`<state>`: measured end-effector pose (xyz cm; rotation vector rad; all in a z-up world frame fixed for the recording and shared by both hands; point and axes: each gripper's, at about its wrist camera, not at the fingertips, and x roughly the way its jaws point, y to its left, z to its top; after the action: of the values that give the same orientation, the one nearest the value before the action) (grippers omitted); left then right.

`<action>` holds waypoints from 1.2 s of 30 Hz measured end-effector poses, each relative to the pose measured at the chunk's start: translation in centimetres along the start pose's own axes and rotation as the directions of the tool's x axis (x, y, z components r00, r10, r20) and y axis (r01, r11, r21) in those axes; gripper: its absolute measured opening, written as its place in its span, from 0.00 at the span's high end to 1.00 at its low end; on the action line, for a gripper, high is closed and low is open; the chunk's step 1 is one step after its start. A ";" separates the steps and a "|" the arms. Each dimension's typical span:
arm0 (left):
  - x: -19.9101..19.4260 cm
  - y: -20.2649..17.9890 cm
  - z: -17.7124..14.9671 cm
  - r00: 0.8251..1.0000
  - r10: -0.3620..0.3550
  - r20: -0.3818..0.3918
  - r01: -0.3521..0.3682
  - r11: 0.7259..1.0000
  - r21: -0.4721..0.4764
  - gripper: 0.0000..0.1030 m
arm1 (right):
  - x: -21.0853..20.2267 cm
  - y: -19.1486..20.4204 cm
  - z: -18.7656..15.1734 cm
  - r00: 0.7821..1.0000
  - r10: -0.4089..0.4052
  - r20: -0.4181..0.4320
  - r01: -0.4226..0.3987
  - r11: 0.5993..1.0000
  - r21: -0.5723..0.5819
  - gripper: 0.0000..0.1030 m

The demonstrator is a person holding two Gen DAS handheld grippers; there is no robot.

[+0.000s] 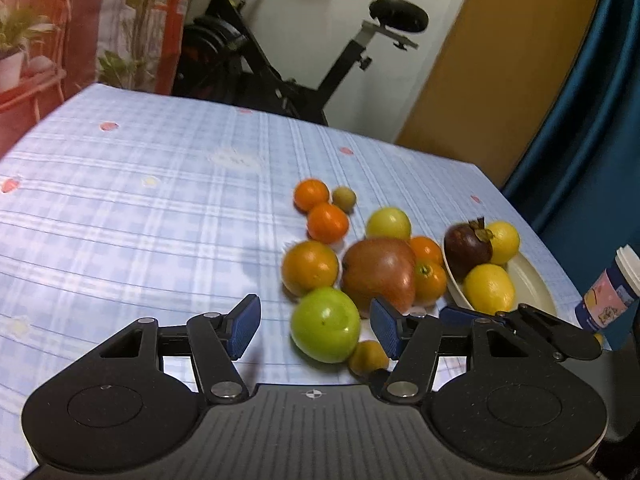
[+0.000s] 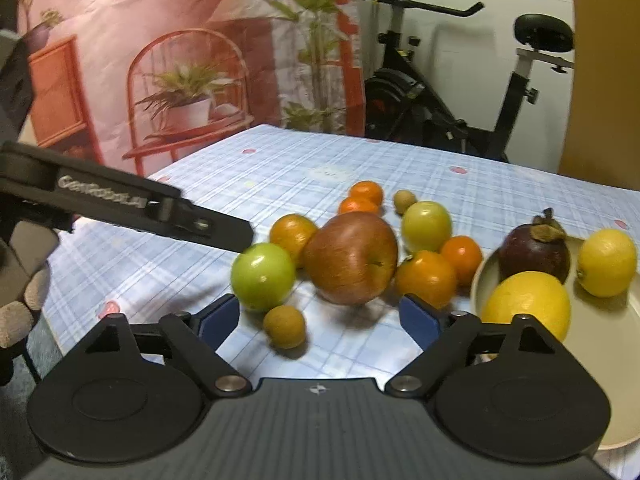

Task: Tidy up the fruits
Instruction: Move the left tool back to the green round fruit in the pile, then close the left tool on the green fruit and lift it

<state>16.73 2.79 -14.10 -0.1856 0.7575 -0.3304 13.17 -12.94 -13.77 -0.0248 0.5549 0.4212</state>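
Two pairs of tongs hover low over a desk covered in a blue checked cloth. The left tongs stand apart with a green apple between the blue pads, though not visibly pressed by either; a small brown fruit lies just beside the apple. The right tongs also stand apart, clamped on nothing, with that small brown fruit on the cloth between them.

Just beyond sits a big red apple, with oranges touching it at its sides. To the right, a cream bowl holds two lemons and a dark purple mangosteen. A pale yellow-green fruit lies behind the red apple, and farther back two more oranges and another small brown fruit. A paper cup stands at the desk's right edge. Past the desk stands an exercise bike.
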 end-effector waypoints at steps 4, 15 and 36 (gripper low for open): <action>1.5 -0.4 -0.2 0.999 -0.021 -0.032 0.021 1.000 0.001 0.39 | 0.6 0.2 -0.2 1.000 0.000 -0.016 0.000 1.000 -0.008 0.15; 2.1 0.5 -0.5 0.997 -0.066 -0.049 0.064 0.997 -0.033 0.54 | 1.3 -0.7 -0.4 0.998 0.037 -0.056 -0.034 0.998 0.049 0.14; 1.1 1.4 -1.1 0.994 -0.090 -0.065 0.088 0.996 -0.034 0.55 | 4.0 3.8 0.4 0.994 0.093 -0.049 -0.100 0.980 -0.171 0.47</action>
<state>17.03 3.69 -15.94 -0.2390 0.8223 -0.4118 15.01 -7.89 -15.14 -0.1748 0.5602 0.5644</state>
